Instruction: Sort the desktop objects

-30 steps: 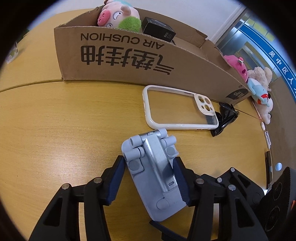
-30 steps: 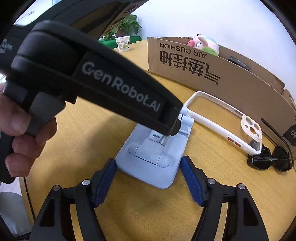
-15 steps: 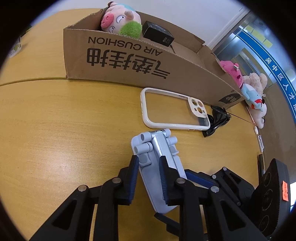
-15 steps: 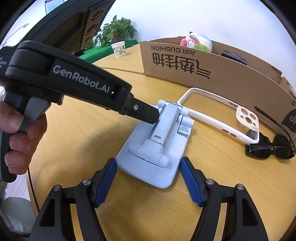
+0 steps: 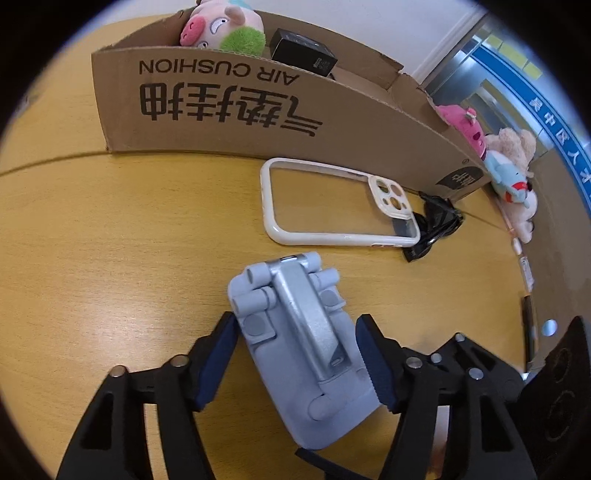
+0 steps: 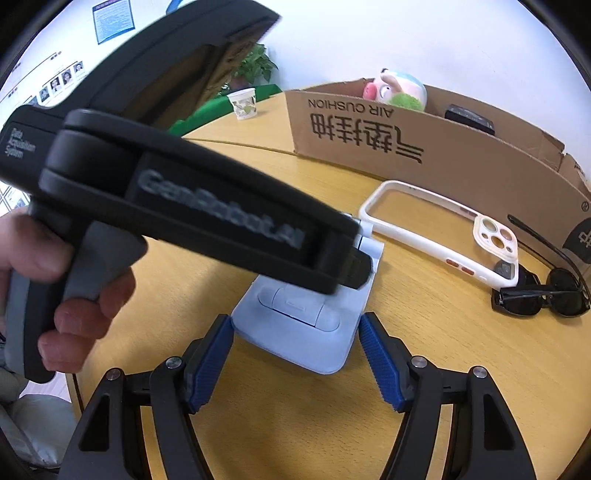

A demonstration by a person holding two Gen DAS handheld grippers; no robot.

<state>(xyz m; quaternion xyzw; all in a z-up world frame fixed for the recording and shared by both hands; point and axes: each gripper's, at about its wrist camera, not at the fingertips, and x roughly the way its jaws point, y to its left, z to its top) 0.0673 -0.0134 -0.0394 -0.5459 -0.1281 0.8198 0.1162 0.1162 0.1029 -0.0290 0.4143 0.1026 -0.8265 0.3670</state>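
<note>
Grasping step: both tools straddle the folded grey-blue phone stand [image 5: 306, 354], which lies flat on the desk [image 5: 110, 258] in front of the cardboard box [image 5: 258, 110].
Left tool [image 5: 295, 358]: jaws wide open, pads on either side of the stand, holding nothing; whether the pads touch its edges cannot be told.
Right tool [image 6: 295, 354]: jaws wide open around the near end of the stand, holding nothing.
Nearby items: white phone case [image 5: 332, 206] just beyond the stand; black sunglasses [image 6: 543, 295] beside the case; plush pig [image 5: 221, 29] and a black box [image 5: 303, 51] already in the cardboard box.
Recommended grip: judged best to close one tool only, across the narrow width of the flat base, clear of the hinged arm.
Alignment: keep pads parallel to the long edges and low against the desk.
Risk: a squeeze on the hinge could unfold the stand or let it pivot.
Clearance: lift straight up so the phone case is not dragged.
</note>
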